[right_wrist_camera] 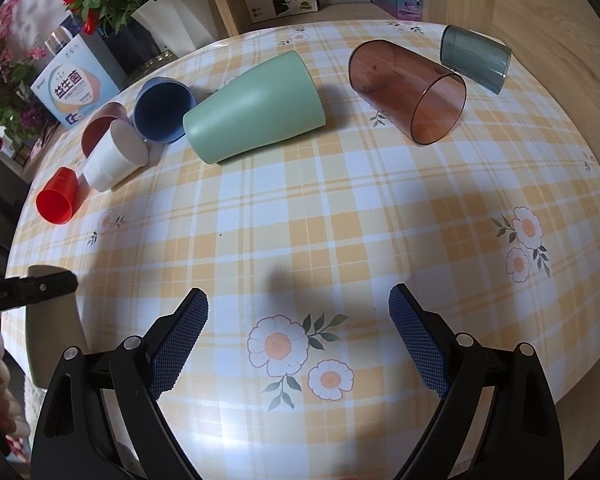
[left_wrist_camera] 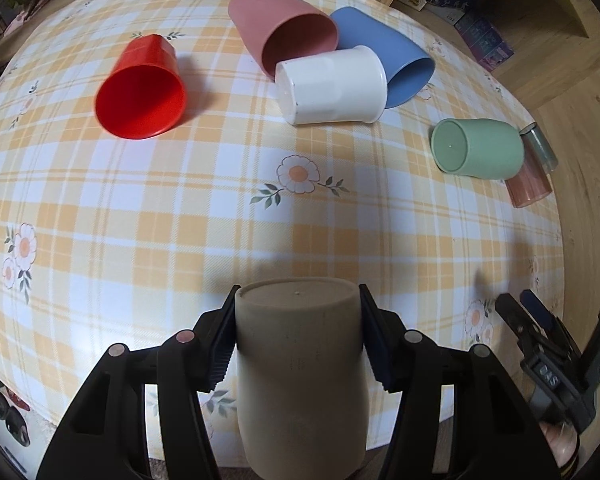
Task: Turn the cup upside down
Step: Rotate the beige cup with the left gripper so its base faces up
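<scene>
Left wrist: beige cup (left_wrist_camera: 300, 368) mouth hidden.

A round table under an orange-and-white plaid, flower-printed cloth (left_wrist_camera: 148, 216) is seen filling both views. Lying on their sides in the upper part of the left wrist frame: a red plastic cup (left_wrist_camera: 142, 88), a pink cup (left_wrist_camera: 280, 30), a blue cup (left_wrist_camera: 384, 52), a white cup (left_wrist_camera: 332, 86). At right, a green cup (left_wrist_camera: 478, 148) is laid beside a translucent brown tumbler (right_wrist_camera: 408, 90) and a smoky grey tumbler (right_wrist_camera: 476, 58).
</scene>
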`<state>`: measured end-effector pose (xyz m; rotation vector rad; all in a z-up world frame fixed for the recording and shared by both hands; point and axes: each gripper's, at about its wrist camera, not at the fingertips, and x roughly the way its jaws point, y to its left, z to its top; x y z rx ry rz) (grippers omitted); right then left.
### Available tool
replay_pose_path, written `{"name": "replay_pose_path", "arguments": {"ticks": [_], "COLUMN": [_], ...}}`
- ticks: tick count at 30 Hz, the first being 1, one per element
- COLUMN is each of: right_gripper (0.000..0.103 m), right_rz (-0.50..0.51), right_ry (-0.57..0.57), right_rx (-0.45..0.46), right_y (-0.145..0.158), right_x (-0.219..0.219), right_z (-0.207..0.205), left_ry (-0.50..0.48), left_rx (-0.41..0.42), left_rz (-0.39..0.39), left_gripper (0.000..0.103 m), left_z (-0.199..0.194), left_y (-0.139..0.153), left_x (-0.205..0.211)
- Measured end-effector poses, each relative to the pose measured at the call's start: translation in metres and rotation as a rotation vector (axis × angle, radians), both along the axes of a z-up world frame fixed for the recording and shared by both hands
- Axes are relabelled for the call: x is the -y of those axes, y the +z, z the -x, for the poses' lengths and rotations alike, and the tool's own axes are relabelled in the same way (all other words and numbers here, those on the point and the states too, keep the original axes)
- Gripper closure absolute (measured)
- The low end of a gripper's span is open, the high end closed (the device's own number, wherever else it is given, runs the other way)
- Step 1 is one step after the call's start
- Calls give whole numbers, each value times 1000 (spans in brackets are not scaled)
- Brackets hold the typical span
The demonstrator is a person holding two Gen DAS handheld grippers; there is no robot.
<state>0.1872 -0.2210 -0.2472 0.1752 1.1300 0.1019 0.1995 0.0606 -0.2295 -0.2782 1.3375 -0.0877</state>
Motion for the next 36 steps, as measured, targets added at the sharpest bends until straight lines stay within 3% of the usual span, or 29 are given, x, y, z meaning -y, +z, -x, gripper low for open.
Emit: {"name": "replay_pose_path", "arguments": {"ticks": [9, 14, 25, 36], "right_gripper": [14, 14, 14, 14], "right_rz": [-2, -1, -5, -6], "right_ry": [11, 19, 21, 24], "right_rx": [-6, -7, -6, -15], "right_y": [-1, -1, -2, -3], "right_x": [-5, -7, -8, -10], "right_z": [1, 2, 2, 4], "left_ry": [8, -12, 96, 111], "left_rx": [105, 194, 287, 331], "left_rz": [1, -99, -150, -227], "left_gripper": [49, 49, 50, 50], "left_z": [31, 42, 41, 28], "left_y": [25, 37, 44, 45], "left_x": [-22, -25, -55, -51]}}
